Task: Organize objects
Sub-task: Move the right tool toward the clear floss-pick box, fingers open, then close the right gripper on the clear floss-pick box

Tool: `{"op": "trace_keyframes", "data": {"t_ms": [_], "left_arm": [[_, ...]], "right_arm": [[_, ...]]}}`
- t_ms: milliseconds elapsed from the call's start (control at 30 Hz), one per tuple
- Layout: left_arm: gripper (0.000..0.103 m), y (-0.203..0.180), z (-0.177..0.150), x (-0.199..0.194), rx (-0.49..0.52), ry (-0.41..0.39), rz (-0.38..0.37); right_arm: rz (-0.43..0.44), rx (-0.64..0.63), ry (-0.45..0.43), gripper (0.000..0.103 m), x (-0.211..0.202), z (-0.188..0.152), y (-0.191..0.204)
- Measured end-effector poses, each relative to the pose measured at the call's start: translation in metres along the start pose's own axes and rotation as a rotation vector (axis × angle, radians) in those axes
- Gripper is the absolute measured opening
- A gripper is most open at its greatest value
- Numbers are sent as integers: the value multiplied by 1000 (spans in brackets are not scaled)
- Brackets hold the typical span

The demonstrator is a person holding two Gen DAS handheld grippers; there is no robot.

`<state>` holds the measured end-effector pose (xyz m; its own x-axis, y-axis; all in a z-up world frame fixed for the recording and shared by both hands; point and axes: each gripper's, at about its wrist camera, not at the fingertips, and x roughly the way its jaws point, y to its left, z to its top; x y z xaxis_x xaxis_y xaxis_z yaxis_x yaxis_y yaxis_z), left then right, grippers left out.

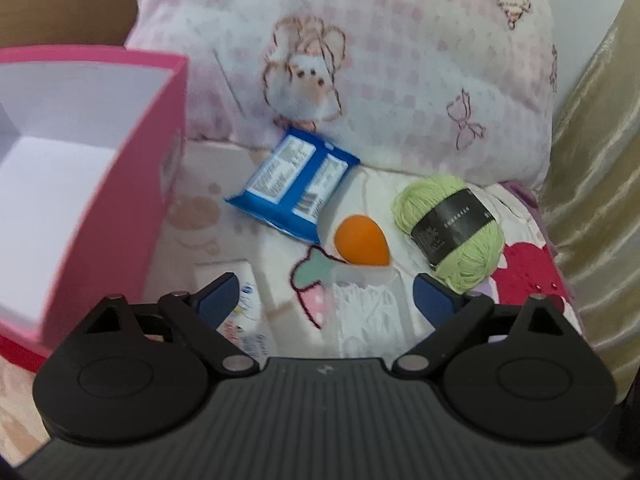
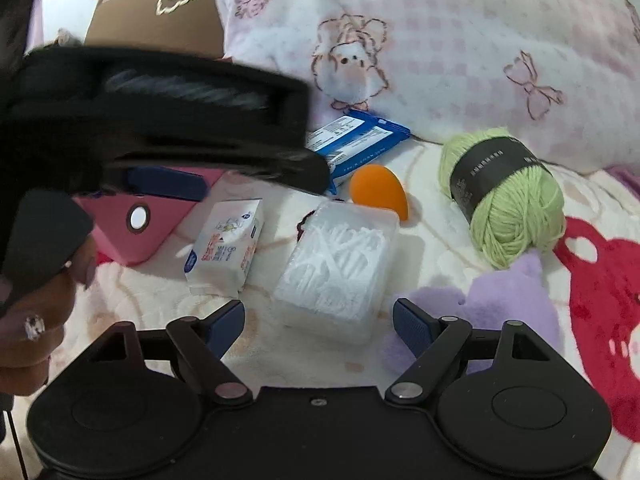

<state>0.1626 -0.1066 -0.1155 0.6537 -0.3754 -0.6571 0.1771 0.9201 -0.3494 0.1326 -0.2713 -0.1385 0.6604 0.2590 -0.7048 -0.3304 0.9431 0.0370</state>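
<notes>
1. While both grippers are angled down over a patterned blanket (image 2: 420, 248) on a bed, the fingers of the left gripper (image 1: 326, 294) are seen spread apart with nothing clamped between them
2. No earlier view is given, so only the present spread is told
3. The right gripper (image 2: 319, 320) is likewise held with its fingers apart, and a clear box of white picks (image 2: 340, 264) is seen lying just ahead of them, untouched
4. A white tissue packet (image 2: 226, 252) is seen just beside that box, on its left
5. An orange teardrop sponge (image 1: 362, 246) is found between a blue wipes pack (image 1: 292, 184) and a green yarn ball (image 1: 450, 232), all resting on the blanket
6. A pink box (image 1: 100, 184) is seen open on the left, its white inside bare
7. A pink-checked pillow (image 1: 400, 60) is propped behind the things
8. A hand (image 2: 44, 300) is seen at the left edge of the right wrist view
</notes>
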Motion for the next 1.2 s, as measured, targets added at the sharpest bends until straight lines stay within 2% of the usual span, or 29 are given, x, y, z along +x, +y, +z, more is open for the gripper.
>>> {"op": "trace_keyframes", "data": {"t_ms": [133, 200, 333, 467, 600, 767, 1000, 1200], "left_arm": [[72, -8, -3, 15, 56, 65, 4], [56, -8, -6, 22, 67, 105, 21], [46, -1, -8, 32, 39, 164, -23], [43, -3, -8, 36, 41, 165, -55], [32, 3, -10, 38, -2, 168, -115], [31, 9, -13, 40, -32, 158, -137], [31, 5, -16, 35, -14, 145, -132], [36, 3, -18, 38, -6, 161, -121]], "right_arm": [[-24, 36, 7, 77, 5, 3, -1], [-35, 53, 13, 74, 7, 4, -2], [-62, 13, 19, 66, 10, 3, 3], [-75, 0, 15, 66, 13, 2, 5], [-87, 5, 14, 67, 16, 1, 6], [-77, 24, 19, 68, 23, 1, 2], [-86, 1, 17, 69, 22, 0, 6], [-85, -23, 36, 70, 27, 0, 4]]}}
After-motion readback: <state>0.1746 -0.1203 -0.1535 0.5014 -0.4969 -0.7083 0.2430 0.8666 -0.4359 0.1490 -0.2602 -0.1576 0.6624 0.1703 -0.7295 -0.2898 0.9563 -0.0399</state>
